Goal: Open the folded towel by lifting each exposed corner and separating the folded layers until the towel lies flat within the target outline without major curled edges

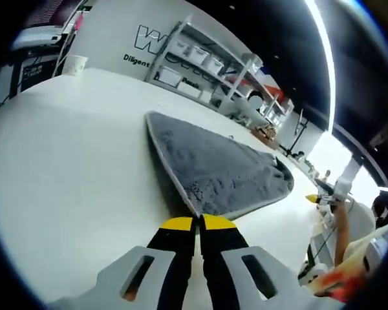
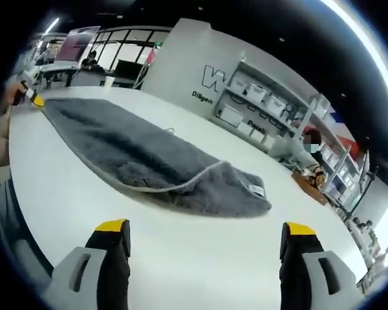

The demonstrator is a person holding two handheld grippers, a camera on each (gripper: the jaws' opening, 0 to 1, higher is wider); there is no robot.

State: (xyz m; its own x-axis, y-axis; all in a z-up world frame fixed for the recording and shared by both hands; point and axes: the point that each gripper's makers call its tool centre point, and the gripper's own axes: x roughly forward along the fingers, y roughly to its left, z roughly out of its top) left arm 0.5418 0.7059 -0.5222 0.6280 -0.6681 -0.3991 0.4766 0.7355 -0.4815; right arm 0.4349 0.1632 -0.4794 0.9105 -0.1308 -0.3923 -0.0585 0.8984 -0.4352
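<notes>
A grey fluffy towel [image 1: 213,161] lies on the white table [image 1: 77,168], tapering to a corner right at my left gripper [image 1: 198,223], whose jaws are shut together on that corner. In the right gripper view the towel [image 2: 136,152] stretches away to the left, with a folded-over layer and a white label [image 2: 257,189] at its near end. My right gripper [image 2: 205,227] is open wide, a little short of that folded end and touching nothing. The left gripper [image 2: 35,100] pinches the far corner. The right gripper [image 1: 315,199] shows off the towel's far end.
Shelving with white bins [image 1: 200,61] lines the back wall [image 2: 258,103]. A white cup [image 1: 74,63] stands at the table's far edge. A person [image 2: 310,139] stands by the shelves. Bare table [image 2: 200,258] lies in front of the right jaws.
</notes>
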